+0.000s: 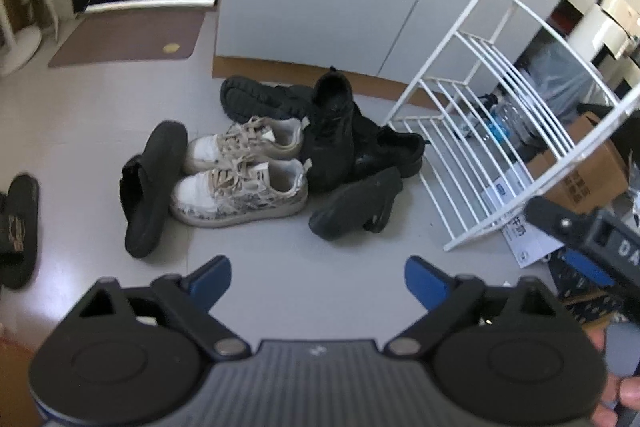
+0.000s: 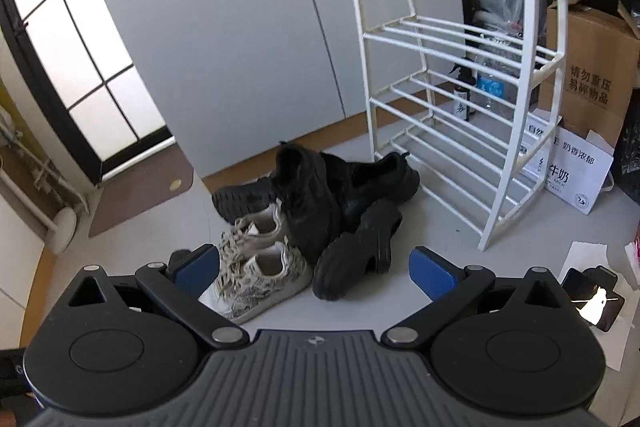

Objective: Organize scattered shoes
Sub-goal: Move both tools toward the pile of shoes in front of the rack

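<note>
Both grippers, left (image 1: 318,281) and right (image 2: 314,271), spread wide, empty, bare floor (image 1: 312,259) before shoe pile (image 1: 256,163)

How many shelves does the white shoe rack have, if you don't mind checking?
4. The white shoe rack has slatted tiers stacked top, upper middle, lower middle and bottom; none holds shoes.

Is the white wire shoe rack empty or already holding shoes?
Empty. All the slatted shelves of the white wire shoe rack are bare; the bottles show through from behind, and the shoes lie heaped on the grey floor.
</note>
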Demonstrator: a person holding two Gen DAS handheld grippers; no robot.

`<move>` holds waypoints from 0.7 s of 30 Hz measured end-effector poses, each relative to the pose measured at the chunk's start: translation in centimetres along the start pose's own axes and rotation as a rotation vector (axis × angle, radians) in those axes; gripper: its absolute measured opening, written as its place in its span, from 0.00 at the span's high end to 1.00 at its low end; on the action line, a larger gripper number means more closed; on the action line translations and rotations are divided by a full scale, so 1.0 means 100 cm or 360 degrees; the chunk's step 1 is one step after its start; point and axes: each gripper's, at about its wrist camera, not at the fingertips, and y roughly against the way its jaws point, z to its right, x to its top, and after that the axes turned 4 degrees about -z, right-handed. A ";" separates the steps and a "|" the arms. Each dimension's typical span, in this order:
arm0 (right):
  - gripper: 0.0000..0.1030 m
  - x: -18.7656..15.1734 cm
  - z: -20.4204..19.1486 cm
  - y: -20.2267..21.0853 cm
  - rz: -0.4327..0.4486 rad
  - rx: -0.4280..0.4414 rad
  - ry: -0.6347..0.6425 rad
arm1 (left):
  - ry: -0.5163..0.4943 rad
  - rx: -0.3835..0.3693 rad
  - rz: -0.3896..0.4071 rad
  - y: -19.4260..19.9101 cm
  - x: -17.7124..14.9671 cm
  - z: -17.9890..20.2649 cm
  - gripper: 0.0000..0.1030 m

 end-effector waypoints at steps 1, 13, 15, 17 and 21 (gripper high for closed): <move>0.00 0.000 0.000 0.002 0.0000 0.0007 0.0003 | -0.0003 0.0031 -0.0006 0.001 0.000 0.001 0.13; 0.00 0.012 0.001 0.014 0.0021 0.0084 0.0036 | -0.0032 0.0171 0.0049 0.031 0.003 0.002 0.12; 0.00 0.012 0.002 0.014 0.0021 0.0068 0.0042 | -0.0015 0.0160 0.0054 0.029 0.006 0.004 0.12; 0.00 0.014 0.000 0.014 -0.0014 0.0091 0.0077 | -0.0013 0.0161 0.0083 0.026 0.009 0.005 0.12; 0.00 0.024 0.000 0.014 -0.0031 0.0164 0.0199 | -0.0051 0.0146 0.0082 0.015 0.013 0.007 0.12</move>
